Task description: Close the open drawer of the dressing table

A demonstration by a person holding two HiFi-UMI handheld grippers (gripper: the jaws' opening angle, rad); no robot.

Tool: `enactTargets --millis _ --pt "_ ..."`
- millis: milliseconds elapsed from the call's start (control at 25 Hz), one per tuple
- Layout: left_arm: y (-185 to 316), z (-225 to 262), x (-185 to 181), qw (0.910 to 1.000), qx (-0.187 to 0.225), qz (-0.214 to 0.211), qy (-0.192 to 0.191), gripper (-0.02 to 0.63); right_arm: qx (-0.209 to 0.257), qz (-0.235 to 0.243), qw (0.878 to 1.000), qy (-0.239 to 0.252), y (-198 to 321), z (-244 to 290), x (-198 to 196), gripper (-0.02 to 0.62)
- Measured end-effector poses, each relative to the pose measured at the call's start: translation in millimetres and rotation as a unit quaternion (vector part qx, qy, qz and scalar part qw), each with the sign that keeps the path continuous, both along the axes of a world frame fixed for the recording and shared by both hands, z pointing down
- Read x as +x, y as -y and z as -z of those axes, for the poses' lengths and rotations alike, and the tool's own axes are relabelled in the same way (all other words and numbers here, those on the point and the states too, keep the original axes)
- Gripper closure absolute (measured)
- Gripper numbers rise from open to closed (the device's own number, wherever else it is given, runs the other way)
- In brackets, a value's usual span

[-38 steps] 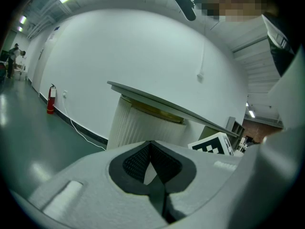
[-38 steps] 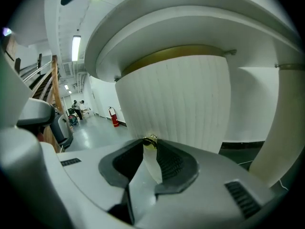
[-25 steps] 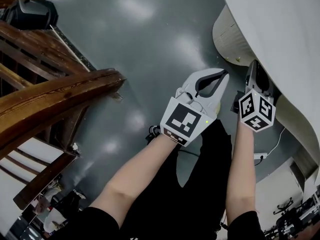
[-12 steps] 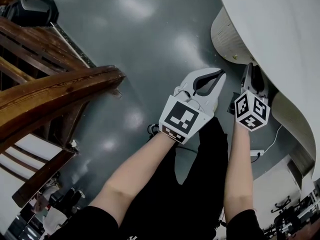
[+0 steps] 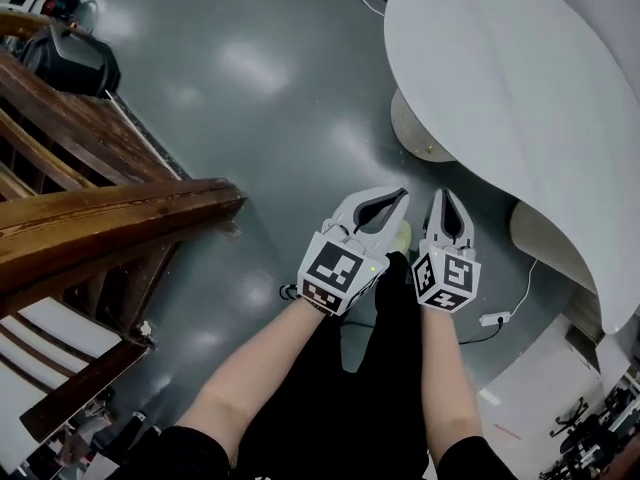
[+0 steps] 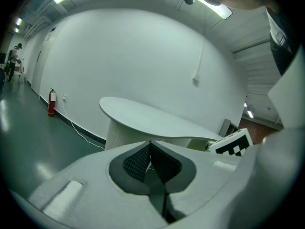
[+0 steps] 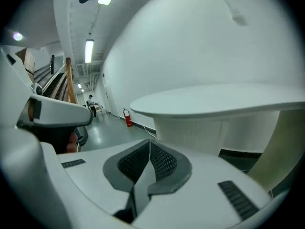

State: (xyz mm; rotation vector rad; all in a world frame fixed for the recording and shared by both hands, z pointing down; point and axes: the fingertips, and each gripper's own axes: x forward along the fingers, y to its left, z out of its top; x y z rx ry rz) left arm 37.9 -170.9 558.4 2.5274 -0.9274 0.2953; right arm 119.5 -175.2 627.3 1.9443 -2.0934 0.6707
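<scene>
White dressing table (image 5: pixel 500 78) fills the head view's upper right, a rounded knobbed part (image 5: pixel 418 133) poking out under its near edge; left gripper (image 5: pixel 400 194) and right gripper (image 5: pixel 443 194) near that edge. Left gripper view: jaws together, empty, table ahead. Right gripper view: jaws just closed together, nothing between

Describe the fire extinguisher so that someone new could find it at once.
In the left gripper view, follow the big white wall down to the floor at far left. The fire extinguisher stands there, left of the white table; it is the only red thing.
</scene>
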Motion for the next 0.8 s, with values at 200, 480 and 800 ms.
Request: enactTargets --millis 200,480,800 --pt "-14.9 52.1 -5.1 0.9999 0.011 -0.012 0.003 0.597 0.028 0.018 0.999 0.014 -11.4 74.9 -13.4 0.577" --pt "-30.8 134.1 -14.6 0.9993 0.034 -0.017 0.002 0.597 0.059 0.041 0.997 0.037 -26.0 165.5 -30.9 0.579" --pt "-49.1 198.9 -18.1 0.9991 0.041 -0.003 -0.009 0.597 0.089 0.061 0.993 0.052 -39.7 245.6 -33.7 0.580"
